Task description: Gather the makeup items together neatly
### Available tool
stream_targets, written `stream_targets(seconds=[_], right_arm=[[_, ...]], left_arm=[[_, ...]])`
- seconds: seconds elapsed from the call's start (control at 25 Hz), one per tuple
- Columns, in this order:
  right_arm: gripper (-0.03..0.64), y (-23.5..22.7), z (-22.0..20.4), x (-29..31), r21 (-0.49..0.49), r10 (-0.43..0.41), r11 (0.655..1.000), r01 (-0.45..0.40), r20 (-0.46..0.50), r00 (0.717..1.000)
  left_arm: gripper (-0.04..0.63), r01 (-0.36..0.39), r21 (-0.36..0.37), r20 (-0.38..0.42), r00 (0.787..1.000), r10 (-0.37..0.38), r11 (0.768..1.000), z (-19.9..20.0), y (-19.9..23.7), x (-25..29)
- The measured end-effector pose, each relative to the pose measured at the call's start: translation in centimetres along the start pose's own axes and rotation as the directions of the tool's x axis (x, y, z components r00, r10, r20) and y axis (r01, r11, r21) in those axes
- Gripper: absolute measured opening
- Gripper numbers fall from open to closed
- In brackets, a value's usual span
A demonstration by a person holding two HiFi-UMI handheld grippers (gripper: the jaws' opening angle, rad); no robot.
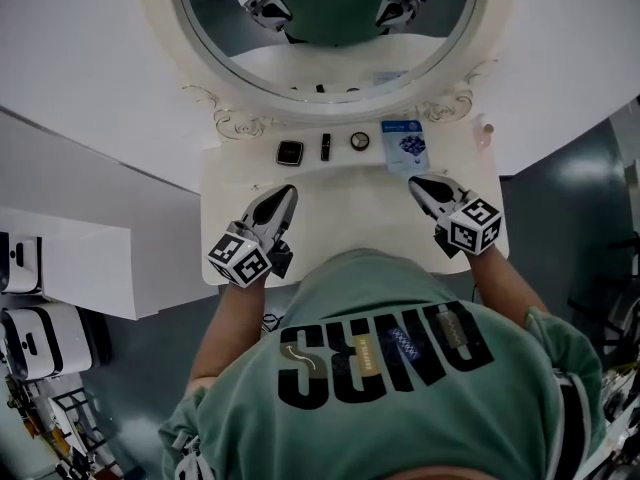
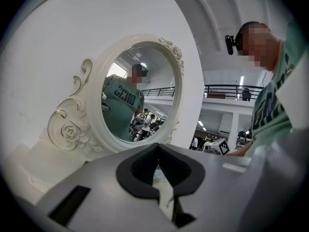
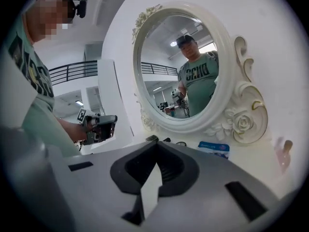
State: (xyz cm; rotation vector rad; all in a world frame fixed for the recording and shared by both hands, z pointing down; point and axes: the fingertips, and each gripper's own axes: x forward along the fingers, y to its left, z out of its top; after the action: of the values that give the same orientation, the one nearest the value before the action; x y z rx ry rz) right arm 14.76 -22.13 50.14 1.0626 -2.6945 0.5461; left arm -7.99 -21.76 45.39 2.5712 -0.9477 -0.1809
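Along the back of the white dressing table (image 1: 330, 228), under the mirror, lie a square black compact (image 1: 290, 152), a slim black tube (image 1: 325, 147), a small round compact (image 1: 360, 140) and a blue-and-white packet (image 1: 405, 145). My left gripper (image 1: 284, 195) hovers over the table's front left, shut and empty, short of the square compact. My right gripper (image 1: 417, 183) is shut with nothing in it, just in front of the packet. From the right gripper view the packet (image 3: 214, 148), the round compact (image 3: 181, 143) and the tube (image 3: 166, 139) lie beyond the closed tips (image 3: 157, 143).
An ornate oval mirror (image 1: 330, 28) stands at the table's back and reflects the person and both grippers. A small pink item (image 1: 484, 128) sits at the far right corner. The table's left and right edges drop to the floor.
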Motion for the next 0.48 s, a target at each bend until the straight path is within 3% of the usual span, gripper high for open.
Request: stream_targets(seconds=[0.16,0.48], right_arm=[[-0.006,0.2,-0.9,-0.1,0.034,0.007,0.999,-0.006,-0.023,1.0],[-0.006,-0.1,0.5,-0.1,-0.004,0.016,1.0,-0.016,-0.022,1.0]], left_arm=[[0.011,0.014,-0.014,-0.014,1.0,-0.014,1.0,-0.9,-0.7,0.3],[0.009,-0.005,-0.021,-0.006,1.0,0.005,1.0,-1.1,-0.7,-0.4]])
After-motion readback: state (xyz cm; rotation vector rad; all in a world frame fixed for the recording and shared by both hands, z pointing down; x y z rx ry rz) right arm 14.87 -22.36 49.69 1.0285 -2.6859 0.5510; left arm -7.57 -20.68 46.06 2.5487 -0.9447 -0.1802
